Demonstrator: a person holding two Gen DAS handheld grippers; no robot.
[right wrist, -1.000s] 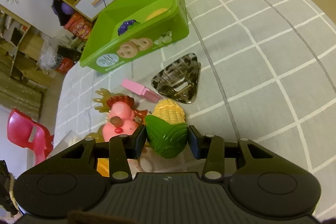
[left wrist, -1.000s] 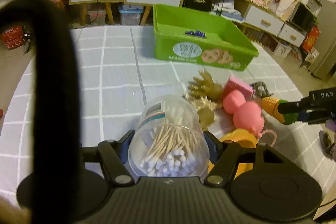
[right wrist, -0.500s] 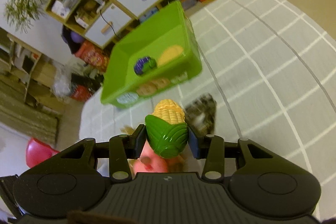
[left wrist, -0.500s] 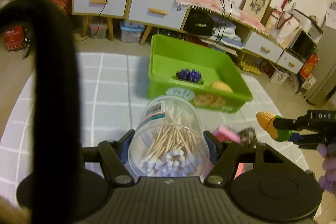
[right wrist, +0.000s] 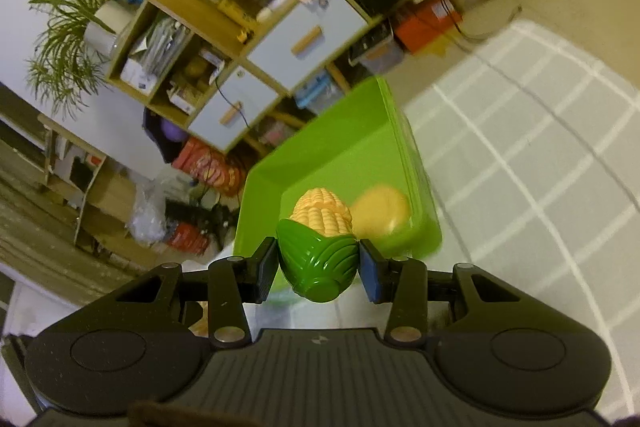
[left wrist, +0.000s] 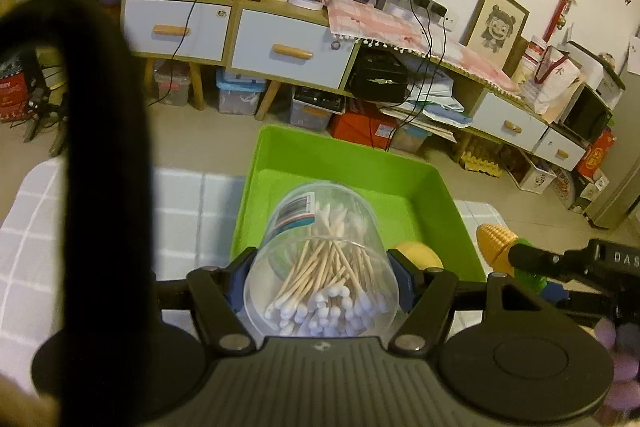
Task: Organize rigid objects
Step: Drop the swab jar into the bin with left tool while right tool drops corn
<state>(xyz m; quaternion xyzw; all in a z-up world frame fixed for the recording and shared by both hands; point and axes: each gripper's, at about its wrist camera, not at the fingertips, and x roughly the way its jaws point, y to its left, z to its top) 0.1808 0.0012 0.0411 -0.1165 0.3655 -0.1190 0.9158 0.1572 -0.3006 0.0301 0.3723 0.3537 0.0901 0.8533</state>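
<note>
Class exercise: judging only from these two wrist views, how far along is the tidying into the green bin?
Done: a yellow rounded item already lies in the green bin. In hand: left gripper clamps the cotton swab jar; right gripper clamps the toy corn. Left: releasing both into the bin.

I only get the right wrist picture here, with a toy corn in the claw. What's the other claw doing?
Observer: The left claw is clamped on a clear tub of cotton swabs, held over the green bin.
Operator: Anything else in that bin besides the yellow lump?
Observer: From the left wrist view nothing more shows; the tub hides much of the floor.
Operator: Where's my corn from there?
Observer: The toy corn sits just right of the bin's right wall.
</note>
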